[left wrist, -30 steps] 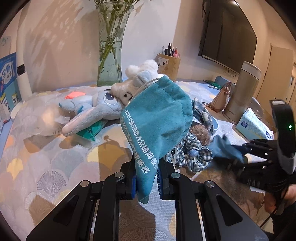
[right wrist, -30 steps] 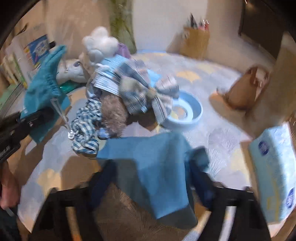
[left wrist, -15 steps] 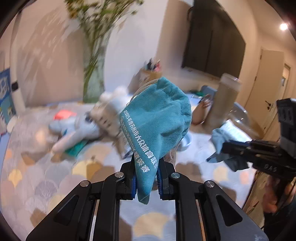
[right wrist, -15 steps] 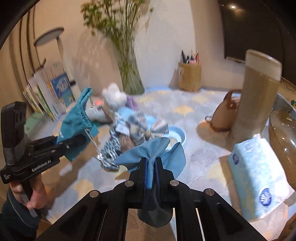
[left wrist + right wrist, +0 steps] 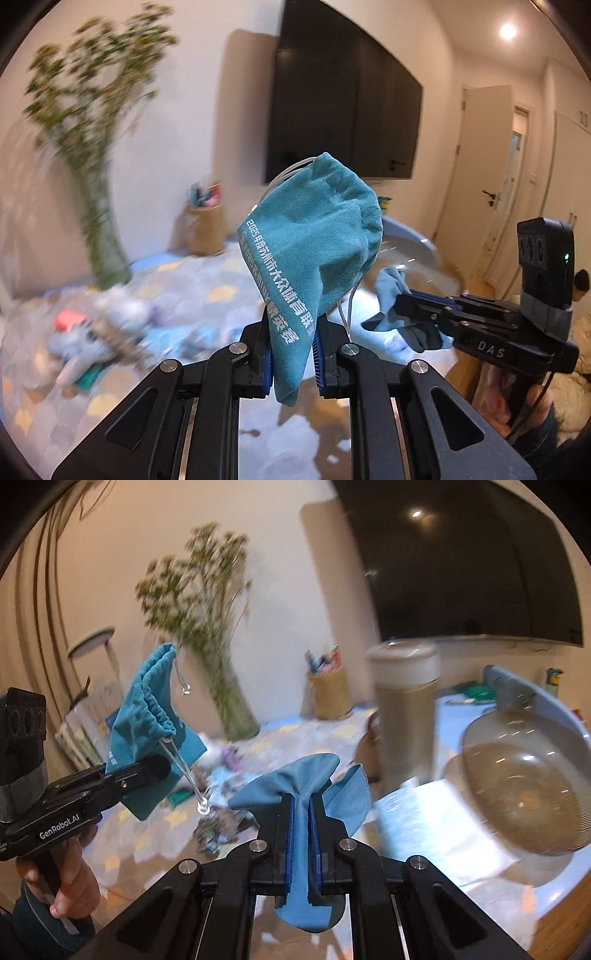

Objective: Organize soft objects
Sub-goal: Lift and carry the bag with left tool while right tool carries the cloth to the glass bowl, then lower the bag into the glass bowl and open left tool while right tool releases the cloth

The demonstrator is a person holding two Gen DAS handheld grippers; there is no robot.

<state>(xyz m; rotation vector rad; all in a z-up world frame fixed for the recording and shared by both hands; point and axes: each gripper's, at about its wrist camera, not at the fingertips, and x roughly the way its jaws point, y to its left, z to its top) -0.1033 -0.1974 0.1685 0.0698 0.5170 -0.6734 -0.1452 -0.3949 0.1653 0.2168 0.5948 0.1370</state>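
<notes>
left gripper (image 5: 292, 363) jaws pinch the limp, light teal drawstring pouch (image 5: 314, 254) by its bottom edge; right gripper (image 5: 300, 840) jaws clamp the soft blue cloth (image 5: 300, 786) mid-fold.

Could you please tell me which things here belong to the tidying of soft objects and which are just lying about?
Job:
- teal drawstring fabric pouch, in the left gripper
- light blue cloth, in the right gripper

Lying about:
- glass vase
- beige tumbler

A glass vase (image 5: 236, 709) of green stems stands by the wall, a pen holder (image 5: 328, 694) near it. A dark television (image 5: 343, 114) hangs above; a beige tumbler (image 5: 404, 709) stands beside a clear bowl (image 5: 517, 790).
</notes>
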